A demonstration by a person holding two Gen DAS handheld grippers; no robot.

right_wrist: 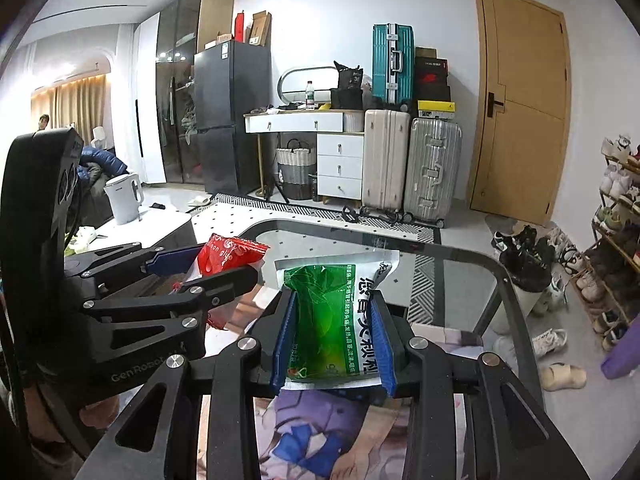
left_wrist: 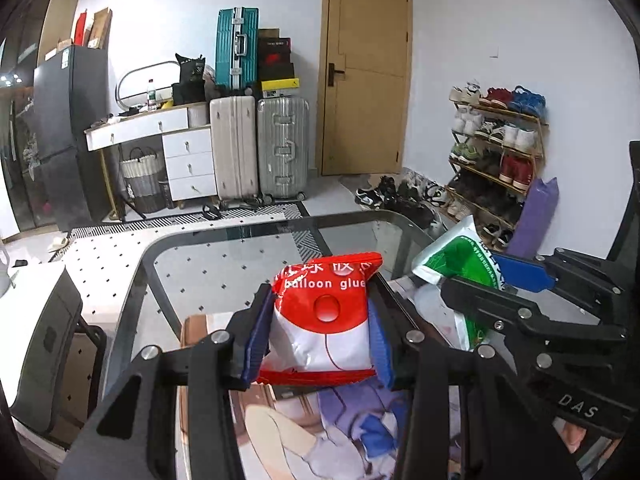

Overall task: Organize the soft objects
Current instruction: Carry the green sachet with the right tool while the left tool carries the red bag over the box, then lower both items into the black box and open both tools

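My left gripper is shut on a red and white "balloon glue" packet and holds it above the glass table. My right gripper is shut on a green and white packet, also held above the table. Each gripper shows in the other view: the right gripper with its green packet at right, the left gripper with its red packet at left. The two grippers are side by side, close together.
An anime-print mat lies on the table under both grippers; it also shows in the right wrist view. A white kettle stands on a white counter to the left. Suitcases, a door and a shoe rack line the far wall.
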